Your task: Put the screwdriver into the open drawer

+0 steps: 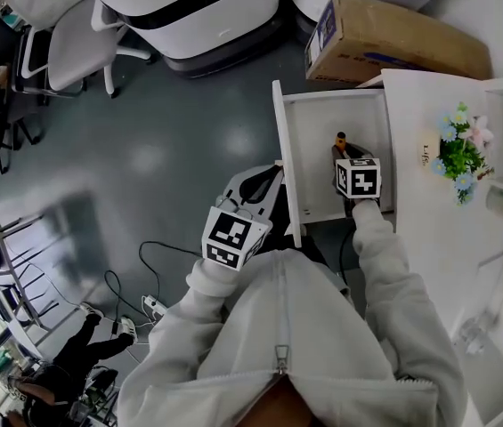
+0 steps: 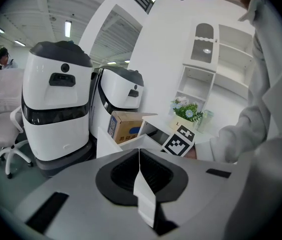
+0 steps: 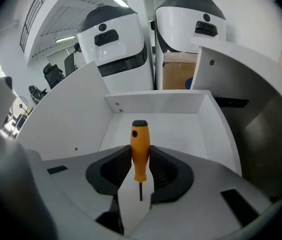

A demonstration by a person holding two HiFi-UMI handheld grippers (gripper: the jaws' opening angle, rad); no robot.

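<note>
While your right claw (image 3: pixel 141 176) clamps the orange screwdriver (image 3: pixel 140 144) by its handle, that claw's view shows the tool over the white floor of the open drawer (image 3: pixel 155 103), black cap toward the drawer's far wall. Only the head view shows your left claw (image 1: pixel 253 188) just outside the drawer's front panel. Its own view shows those jaws pressed together with nothing between them.

1. Screwdriver (image 3: pixel 140 144): smooth orange plastic handle, black cap, thin dark metal shaft.
2. Right gripper (image 3: pixel 140 159): matt grey plastic shell, black ribbed jaws.
3. Drawer (image 3: pixel 155 104): smooth, matt white panels.
4. Box (image 1: pixel 393 38): plain brown cardboard.
5. Floor (image 1: pixel 144 158): grey, glossy, reflecting light.
6. Sleeve (image 1: pixel 385 256): soft pale cloth.
</note>
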